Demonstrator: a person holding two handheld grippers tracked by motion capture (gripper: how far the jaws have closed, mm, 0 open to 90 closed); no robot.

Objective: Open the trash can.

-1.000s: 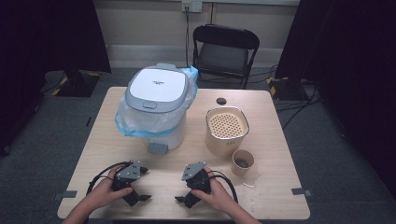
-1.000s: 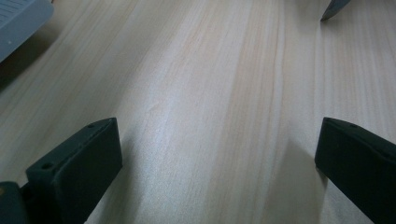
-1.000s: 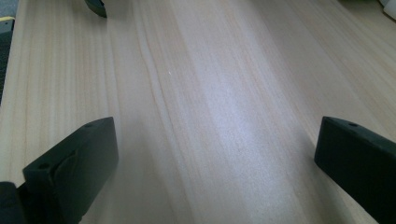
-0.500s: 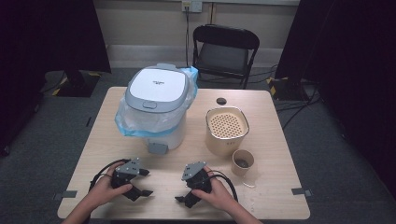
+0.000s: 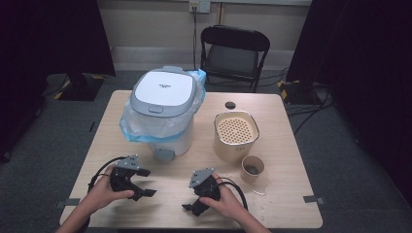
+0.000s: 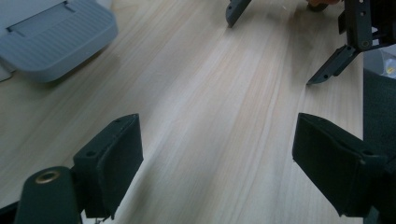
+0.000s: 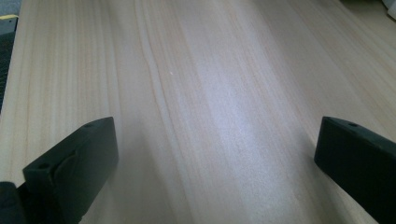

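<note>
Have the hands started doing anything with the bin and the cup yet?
Nothing looks done yet. The bin has its lid shut, and the cup stands untouched beside the beige container. Both the left gripper and right gripper are open and empty near the table front edge; the left's fingers have just been closing slightly. All the work remains.

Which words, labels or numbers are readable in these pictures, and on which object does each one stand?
No text can be read.
Bin lid: a small dark mark, too blurred to read.
Beige canister: tiny marks on its front, too small to read.
</note>
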